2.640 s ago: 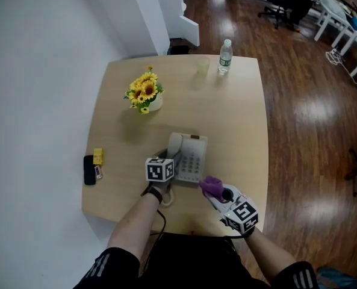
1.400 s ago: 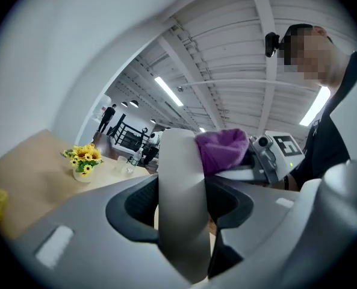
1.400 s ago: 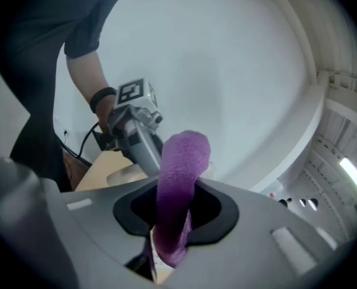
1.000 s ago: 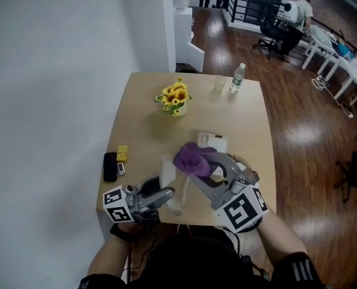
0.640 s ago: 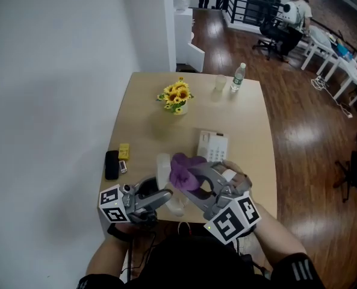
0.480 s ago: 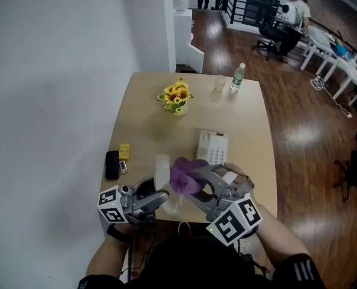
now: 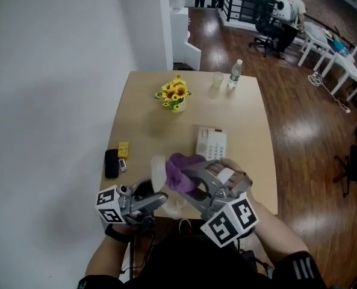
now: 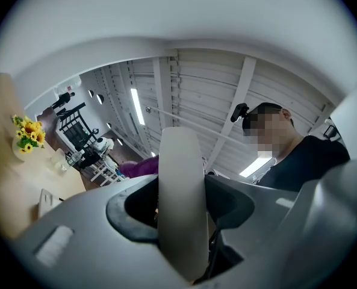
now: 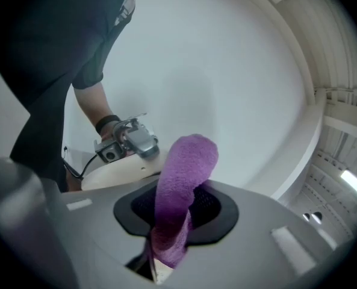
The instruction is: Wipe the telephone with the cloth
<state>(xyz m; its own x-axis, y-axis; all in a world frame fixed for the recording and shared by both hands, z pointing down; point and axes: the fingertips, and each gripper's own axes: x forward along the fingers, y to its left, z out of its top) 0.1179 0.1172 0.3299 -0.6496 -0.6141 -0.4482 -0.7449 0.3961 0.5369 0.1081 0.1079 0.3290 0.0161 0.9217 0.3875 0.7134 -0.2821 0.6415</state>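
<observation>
The telephone's white handset (image 7: 158, 172) is lifted off its base (image 7: 211, 143), which lies on the wooden table (image 7: 148, 122). My left gripper (image 7: 161, 198) is shut on the handset, and in the left gripper view the handset (image 8: 181, 209) fills the gap between the jaws. My right gripper (image 7: 187, 176) is shut on a purple cloth (image 7: 179, 170), which rests against the handset's right side. The right gripper view shows the cloth (image 9: 181, 185) standing up out of the jaws, with the handset (image 9: 121, 170) and left gripper (image 9: 127, 140) just behind it.
A sunflower vase (image 7: 174, 95), a clear cup (image 7: 217, 80) and a water bottle (image 7: 233, 73) stand at the table's far side. A black phone (image 7: 111, 163) and a small yellow item (image 7: 123, 149) lie near the left edge. White wall at the left, wood floor at the right.
The handset has been lifted off the base in my left gripper. My right gripper has brought the cloth down and leftward, from above the base to the handset's side.
</observation>
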